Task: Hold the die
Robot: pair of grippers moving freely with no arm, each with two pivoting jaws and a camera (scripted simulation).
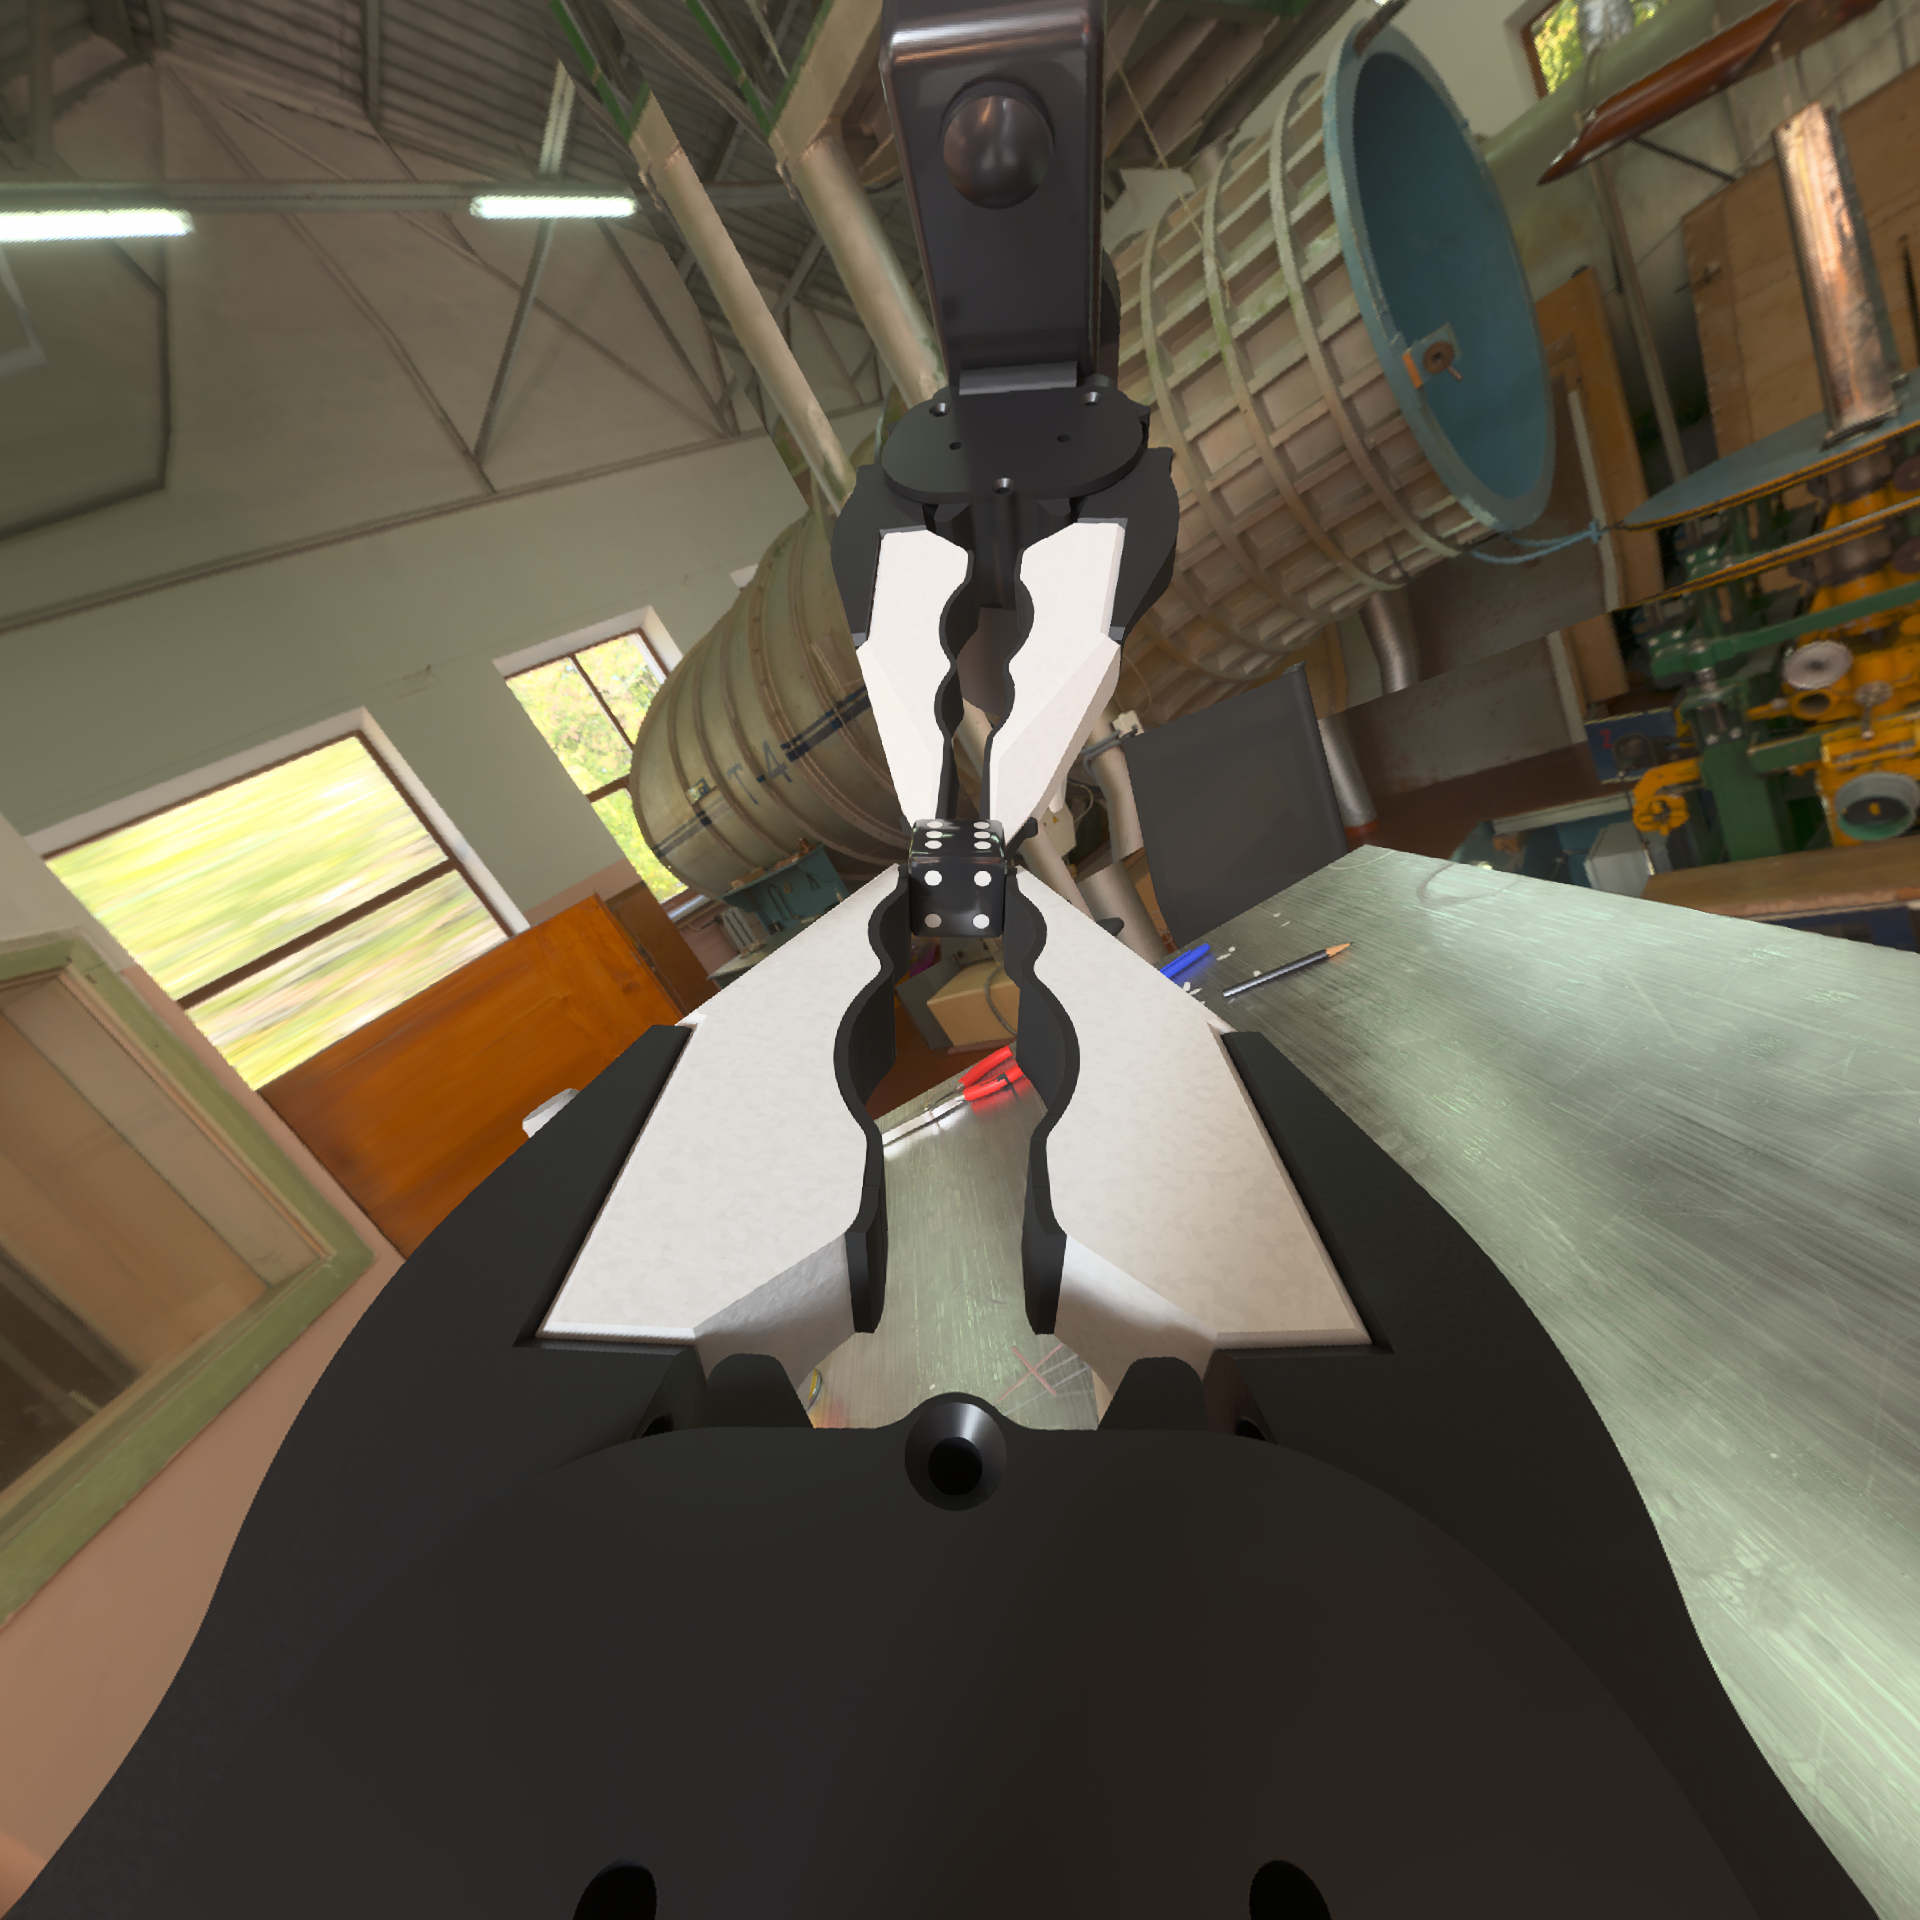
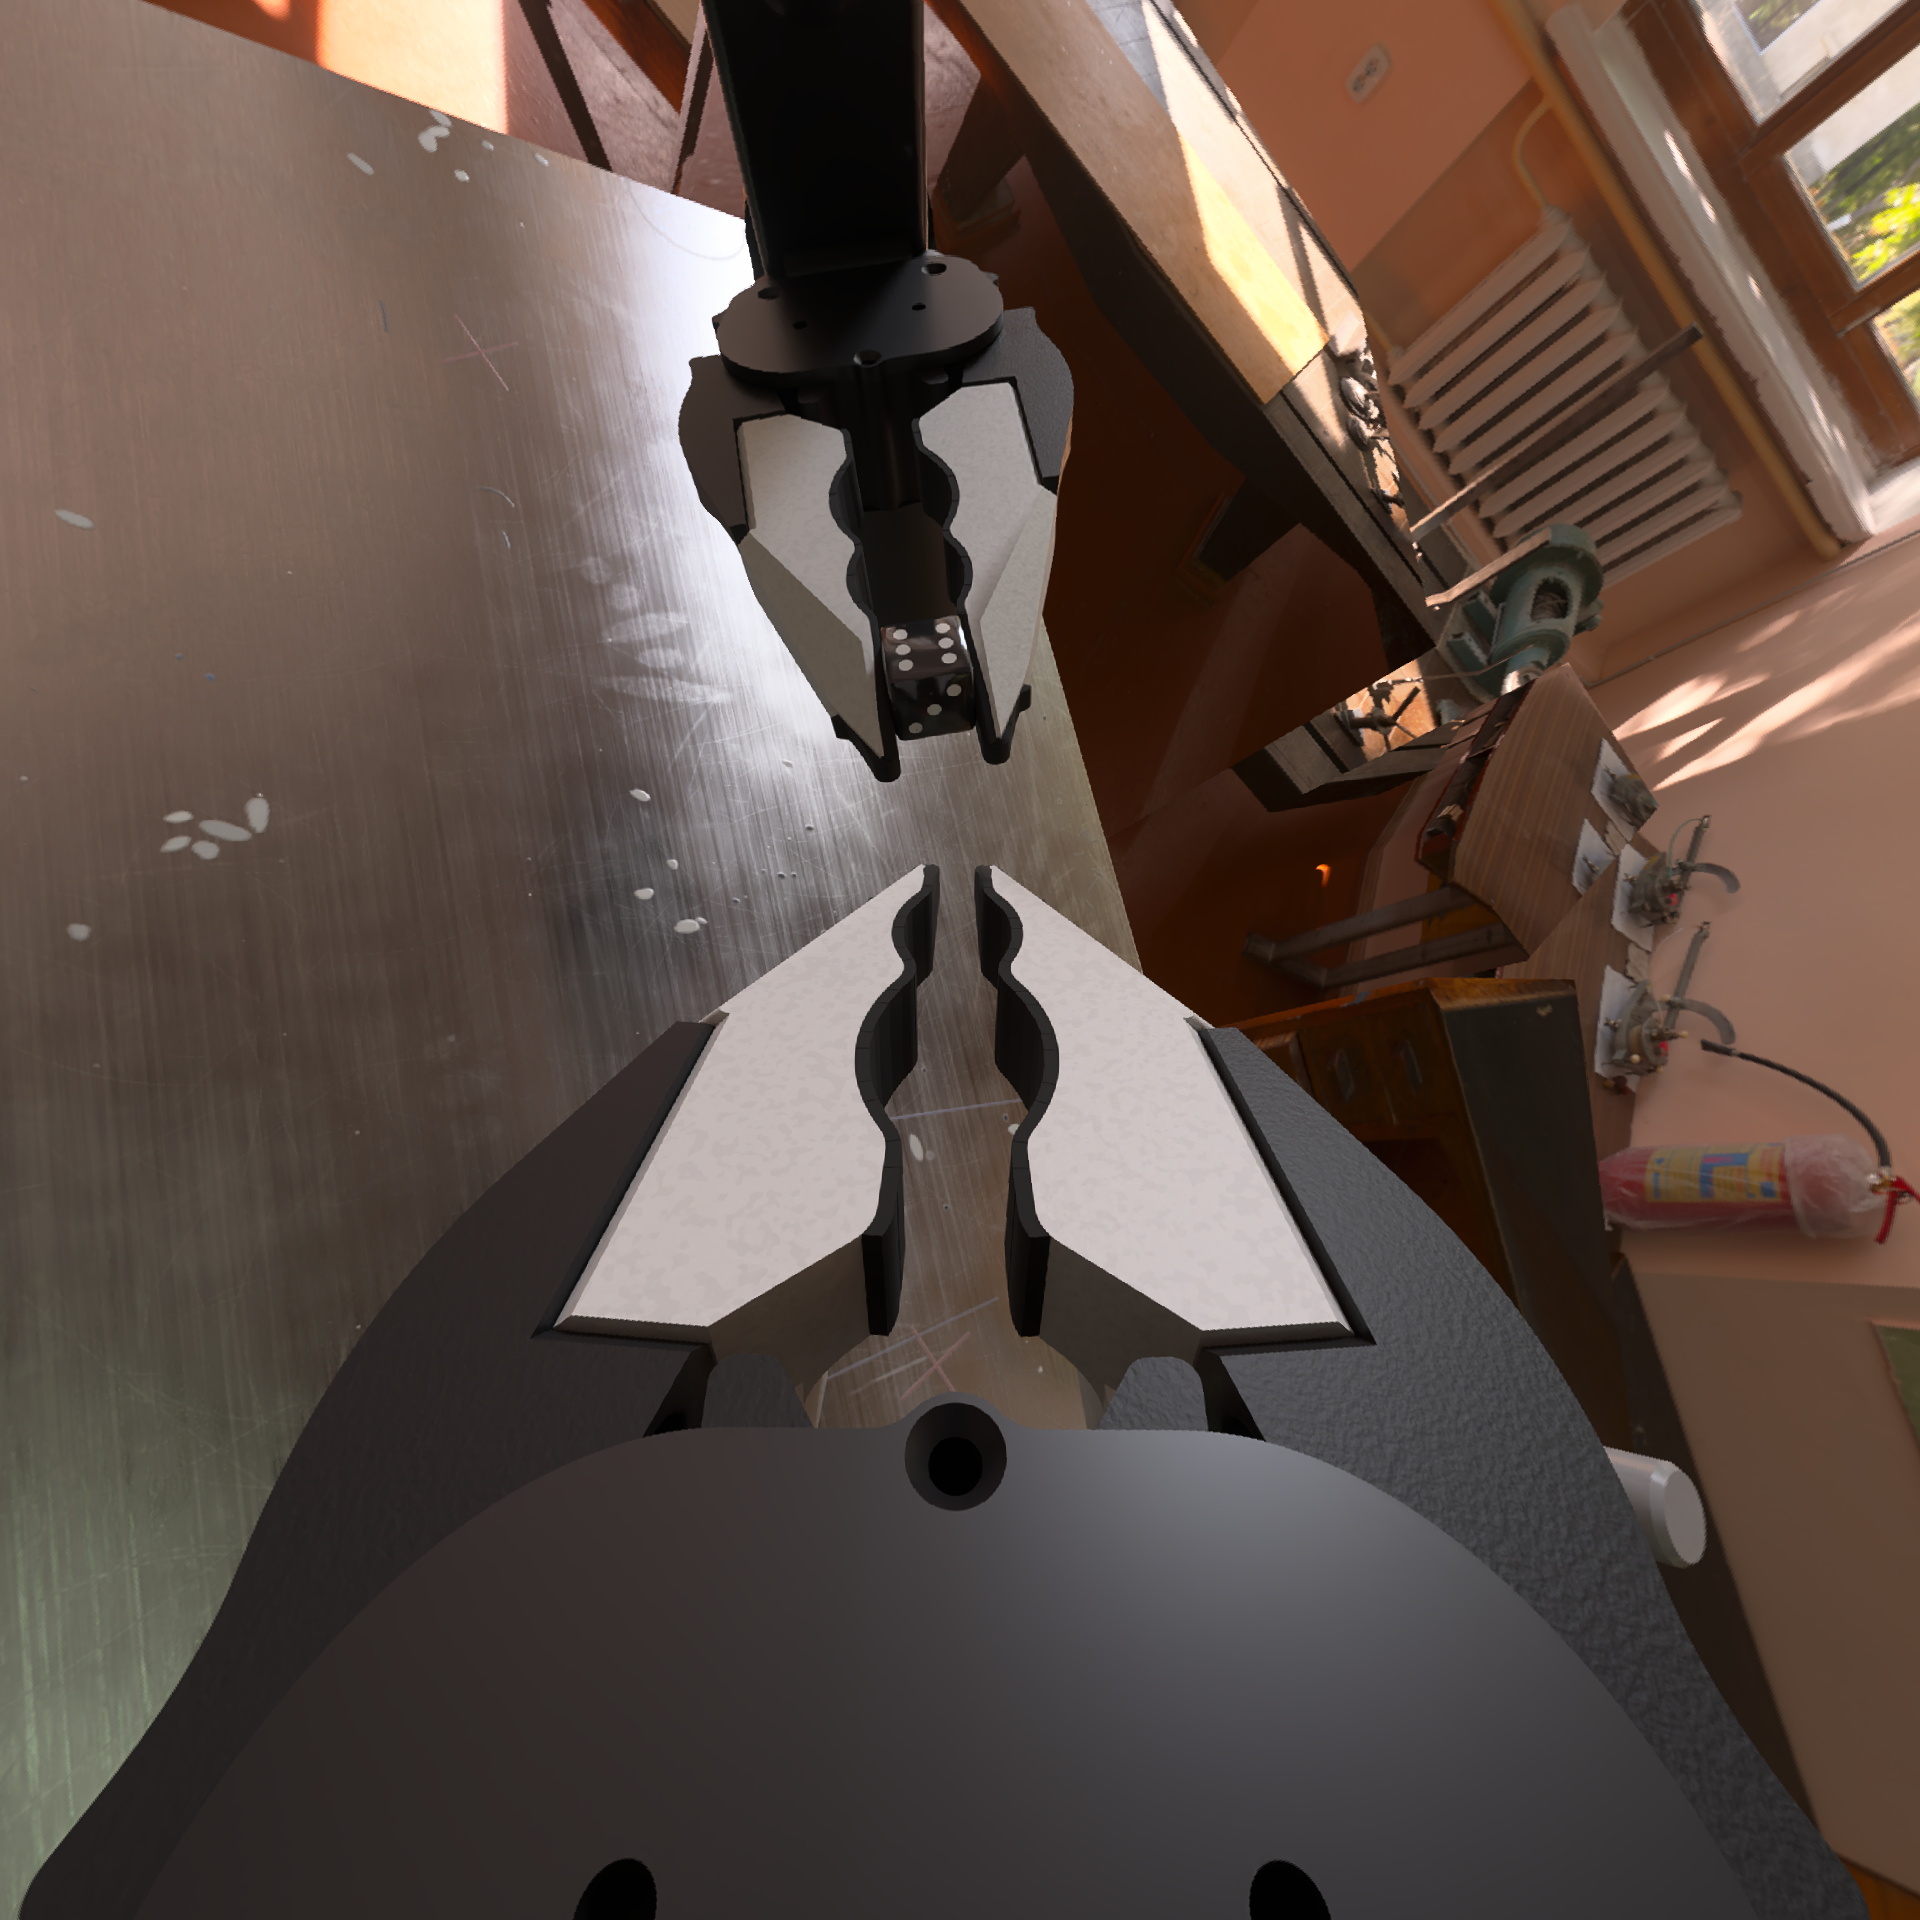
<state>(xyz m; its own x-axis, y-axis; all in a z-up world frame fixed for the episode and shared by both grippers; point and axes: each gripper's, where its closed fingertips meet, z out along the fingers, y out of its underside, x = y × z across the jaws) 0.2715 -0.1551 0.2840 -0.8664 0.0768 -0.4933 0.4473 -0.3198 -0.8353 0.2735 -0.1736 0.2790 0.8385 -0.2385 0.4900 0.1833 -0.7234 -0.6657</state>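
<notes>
Black with white pips, the die (image 1: 957, 879) sits pinched between the fingertips of our left gripper (image 1: 957, 883), jaws closed down to the cube's width, lifted clear above the brushed-metal table (image 1: 1558, 1143). Facing it tip to tip, our right gripper (image 2: 957, 883) carries nothing, its jaws parted only a sliver; from its own camera it stands a short gap off the die (image 2: 928, 677). Beneath both, the tabletop lies bare apart from paint flecks, its far edge just beyond the tips. Near that edge we see a pencil (image 1: 1286, 968), a blue pen (image 1: 1184, 961) and a red-handled tool (image 1: 992, 1075), well clear of both grippers.
</notes>
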